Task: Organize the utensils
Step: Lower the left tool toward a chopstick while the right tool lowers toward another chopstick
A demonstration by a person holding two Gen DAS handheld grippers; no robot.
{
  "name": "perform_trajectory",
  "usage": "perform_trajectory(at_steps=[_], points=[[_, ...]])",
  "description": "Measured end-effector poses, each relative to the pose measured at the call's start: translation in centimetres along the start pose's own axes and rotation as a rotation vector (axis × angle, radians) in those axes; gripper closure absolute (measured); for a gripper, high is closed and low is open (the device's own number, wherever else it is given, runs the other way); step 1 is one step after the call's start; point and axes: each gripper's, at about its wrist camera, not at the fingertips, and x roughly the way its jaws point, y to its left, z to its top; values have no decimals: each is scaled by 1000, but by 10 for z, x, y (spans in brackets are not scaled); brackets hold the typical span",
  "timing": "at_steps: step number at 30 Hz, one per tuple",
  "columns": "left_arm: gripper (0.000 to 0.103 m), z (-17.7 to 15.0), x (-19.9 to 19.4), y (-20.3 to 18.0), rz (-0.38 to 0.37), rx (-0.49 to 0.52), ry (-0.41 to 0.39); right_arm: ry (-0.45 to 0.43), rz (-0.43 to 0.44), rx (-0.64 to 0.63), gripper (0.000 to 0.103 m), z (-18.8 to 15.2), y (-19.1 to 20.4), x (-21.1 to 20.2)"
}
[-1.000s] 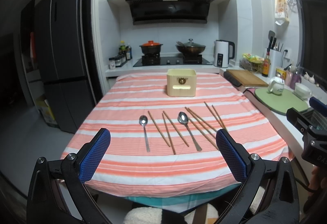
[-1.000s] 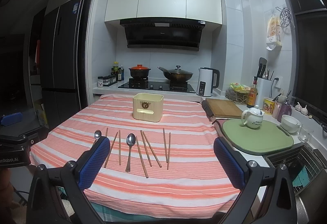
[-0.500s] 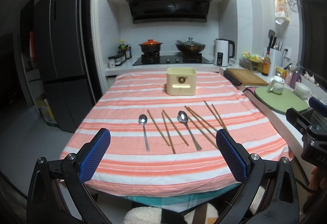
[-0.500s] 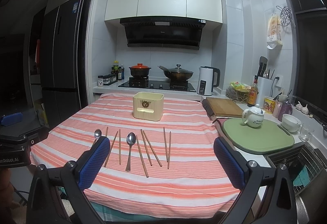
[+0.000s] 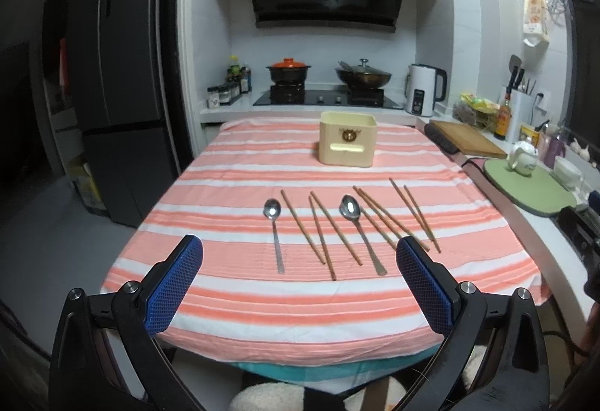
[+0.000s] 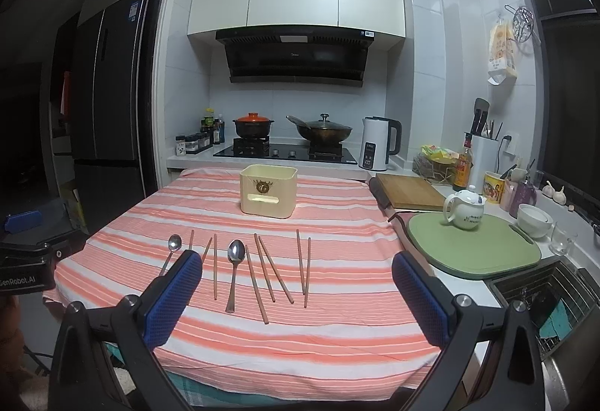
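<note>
Two metal spoons lie on the striped tablecloth: a left spoon [image 5: 275, 234] [image 6: 170, 252] and a right spoon [image 5: 360, 231] [image 6: 234, 270]. Several wooden chopsticks [image 5: 318, 229] [image 6: 268, 272] lie around them in loose pairs. A cream holder box [image 5: 347, 143] [image 6: 268, 195] stands behind them, farther back on the table. My left gripper [image 5: 299, 279] is open and empty, hovering over the near table edge. My right gripper [image 6: 296, 283] is open and empty, just in front of the utensils.
The table [image 5: 232, 163] has a counter to its right with a green mat [image 6: 474, 251], white teapot [image 6: 465, 210], cutting board [image 6: 410, 195] and sink [image 6: 543, 294]. The stove with pots [image 6: 288, 133] and kettle [image 6: 377, 143] lies behind. A fridge [image 5: 112, 111] stands left.
Both grippers stay open. The left gripper has moved slightly forward toward the table; the utensils have not moved.
</note>
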Motion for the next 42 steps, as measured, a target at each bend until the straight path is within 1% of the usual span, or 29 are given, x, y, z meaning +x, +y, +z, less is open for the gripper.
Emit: perform_trajectory(at_steps=[4,6,9,12,13,15,19,21,24,27,28,29,31,33,34,35,38,40,42], points=[[0,-12,38,15,-28,-30,69,16,-23,17,0,-6,-13,18],[0,-23,59,18,-41,-20,103,26,-28,27,0,-13,-23,30],[0,-40,94,20,-35,0,170,48,-49,27,0,-28,-38,51],[0,-56,128,28,-87,-51,274,82,-77,13,0,-50,-53,78],[1,-60,137,30,-92,-69,296,102,-89,2,0,-58,-57,88],[1,-67,152,33,-71,-79,328,152,-98,-11,0,-73,-65,108],[1,-74,177,35,-33,-64,372,238,-70,-35,0,-99,-73,142],[1,-77,188,36,-24,-59,389,276,-33,-33,0,-108,-74,157],[0,-82,200,35,-19,-59,430,328,2,-26,0,-117,-71,180],[0,-89,216,36,-7,-69,480,362,33,-38,0,-121,-66,198],[0,-91,219,37,4,-70,488,371,44,-48,1,-121,-63,204],[0,-91,218,37,22,-57,474,378,55,-62,1,-120,-59,210],[0,-92,220,36,37,-44,472,398,85,-87,1,-120,-52,221],[0,-92,221,35,47,-40,460,433,107,-100,9,-122,-46,234],[0,-92,220,35,50,-37,451,456,111,-104,16,-124,-44,241],[0,-92,220,35,49,-39,444,479,111,-106,21,-126,-44,247],[0,-94,218,36,46,-42,416,498,133,-67,21,-126,-49,255],[0,-94,217,36,45,-38,402,506,140,-62,19,-126,-50,256],[0,-93,218,33,55,-41,412,509,145,-64,18,-126,-49,257]])
